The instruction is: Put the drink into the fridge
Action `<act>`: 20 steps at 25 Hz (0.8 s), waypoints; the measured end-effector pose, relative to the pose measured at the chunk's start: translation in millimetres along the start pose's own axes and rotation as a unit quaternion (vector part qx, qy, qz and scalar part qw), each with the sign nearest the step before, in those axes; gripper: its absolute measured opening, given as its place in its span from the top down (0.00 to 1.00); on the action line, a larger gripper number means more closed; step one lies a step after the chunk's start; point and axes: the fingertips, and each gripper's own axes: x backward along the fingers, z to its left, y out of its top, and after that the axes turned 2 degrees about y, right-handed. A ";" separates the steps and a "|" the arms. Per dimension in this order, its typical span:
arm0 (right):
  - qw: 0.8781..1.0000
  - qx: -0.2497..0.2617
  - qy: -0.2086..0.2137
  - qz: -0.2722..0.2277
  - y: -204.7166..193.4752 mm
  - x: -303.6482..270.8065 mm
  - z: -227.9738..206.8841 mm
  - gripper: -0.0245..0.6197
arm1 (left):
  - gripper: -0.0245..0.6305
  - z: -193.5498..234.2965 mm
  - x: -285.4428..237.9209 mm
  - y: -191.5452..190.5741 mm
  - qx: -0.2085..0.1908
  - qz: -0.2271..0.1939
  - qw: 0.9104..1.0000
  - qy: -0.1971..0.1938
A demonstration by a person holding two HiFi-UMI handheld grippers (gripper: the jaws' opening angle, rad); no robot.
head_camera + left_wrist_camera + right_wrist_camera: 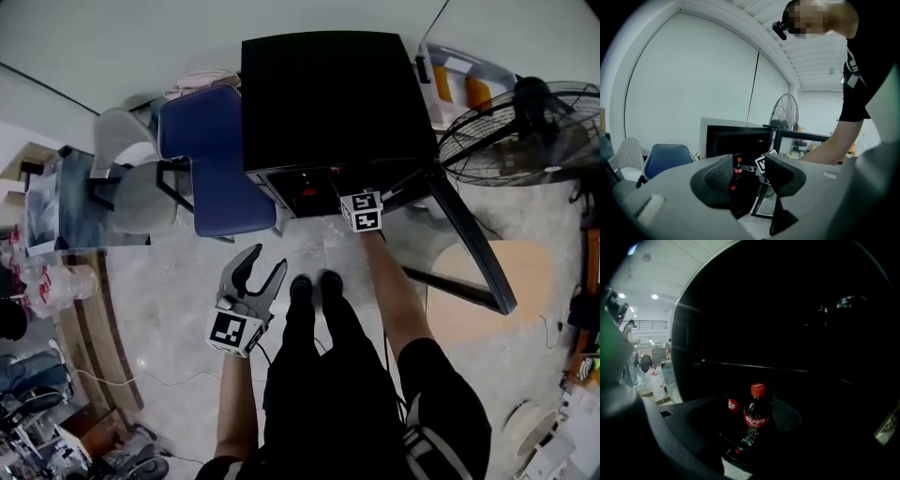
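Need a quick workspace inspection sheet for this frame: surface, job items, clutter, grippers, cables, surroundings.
Surface: pale tiled floor. The black fridge stands on it with its door open.
Job's things: cola bottle with a red cap, upright inside the fridge.
Clutter: blue chair beside the fridge; pedestal fan on its other side.
Grippers: right gripper reaches into the fridge, jaws apart on either side of the bottle and apparently not pressing it. Left gripper is open and empty, over the floor in front.
Cables: thin white cable on the floor at the head view's lower left.
Surroundings: white wall; stored gear at the head view's lower left.
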 end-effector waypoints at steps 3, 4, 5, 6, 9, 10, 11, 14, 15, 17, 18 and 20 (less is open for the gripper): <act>1.000 0.000 -0.003 0.002 6.4 8.6 3.2 0.50 | 0.64 1.7 2.4 -0.2 -0.006 0.002 1.000 -0.010; 1.000 0.001 -0.004 0.003 7.5 10.9 4.3 0.50 | 0.64 2.3 3.4 1.2 -0.005 0.001 1.000 -0.013; 1.000 0.002 -0.006 0.004 8.4 13.0 5.0 0.50 | 0.64 2.7 4.1 3.2 -0.005 -0.001 1.000 -0.016; 1.000 0.003 -0.008 0.005 9.6 14.9 5.4 0.50 | 0.64 3.0 4.7 5.4 -0.005 -0.002 1.000 -0.019; 1.000 0.001 -0.017 0.004 14.3 20.1 6.1 0.50 | 0.64 6.6 7.5 8.7 -0.004 -0.005 1.000 -0.027; 1.000 -0.001 -0.020 0.003 16.1 21.8 6.5 0.50 | 0.64 8.4 8.5 8.4 -0.006 -0.004 1.000 -0.030; 1.000 -0.003 -0.024 0.002 18.1 23.7 7.0 0.50 | 0.64 10.2 9.2 8.2 -0.008 -0.003 0.999 -0.033; 1.000 -0.007 -0.031 -0.002 25.1 30.6 8.9 0.50 | 0.64 14.4 9.9 8.4 -0.012 -0.002 0.999 -0.042; 0.999 -0.007 -0.033 -0.004 27.0 34.0 8.2 0.50 | 0.64 15.0 9.3 8.2 -0.011 -0.002 0.999 -0.045; 0.999 -0.009 -0.041 -0.007 30.4 42.7 5.5 0.50 | 0.64 14.6 8.2 9.3 -0.013 -0.001 0.998 -0.055; 0.999 -0.009 -0.044 -0.007 31.4 46.8 5.1 0.50 | 0.64 14.7 8.3 11.0 -0.015 -0.002 0.998 -0.061; 0.999 -0.006 -0.049 -0.003 31.8 51.7 6.4 0.52 | 0.64 17.1 9.6 10.7 -0.020 0.001 0.997 -0.069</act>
